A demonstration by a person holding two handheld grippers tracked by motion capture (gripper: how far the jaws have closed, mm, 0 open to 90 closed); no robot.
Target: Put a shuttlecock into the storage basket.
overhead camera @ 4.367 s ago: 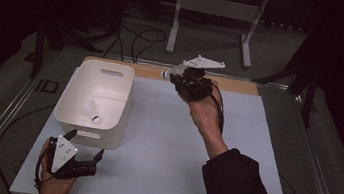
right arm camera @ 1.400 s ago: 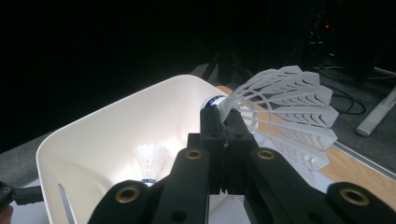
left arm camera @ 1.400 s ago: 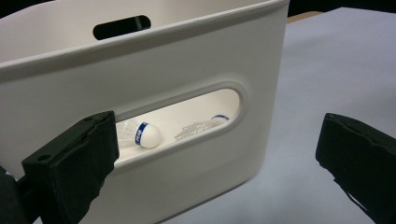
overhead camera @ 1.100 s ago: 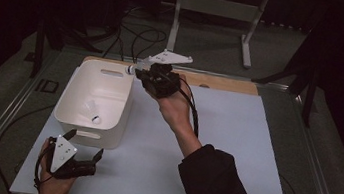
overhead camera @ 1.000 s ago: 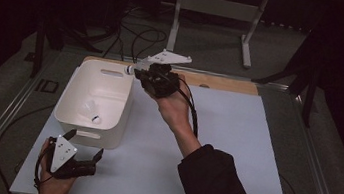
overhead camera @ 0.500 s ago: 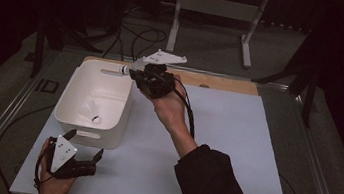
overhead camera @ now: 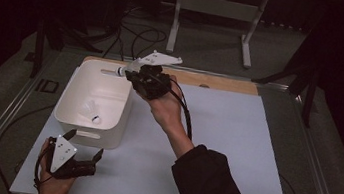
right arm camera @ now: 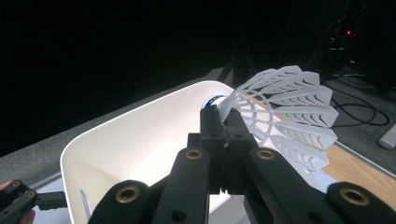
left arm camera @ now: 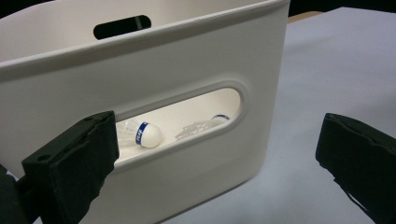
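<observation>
Right tongs [overhead camera: 130, 73] pinch one white plastic shuttlecock [right arm camera: 285, 112] by its slotted skirt above the far right corner of a smooth, round-cornered white plastic bin [overhead camera: 104, 133]. Two more shuttlecocks [left arm camera: 140, 134] lie inside. Left tongs [overhead camera: 83, 152], gaping and empty, wait at the bin's near wall.

A dim room surrounded the pale grey tabletop [overhead camera: 233, 150]; a grey metal stand [overhead camera: 217, 7] stood on grey carpeted floor [overhead camera: 206, 48] behind it, black cables [overhead camera: 143, 35] trailing nearby.
</observation>
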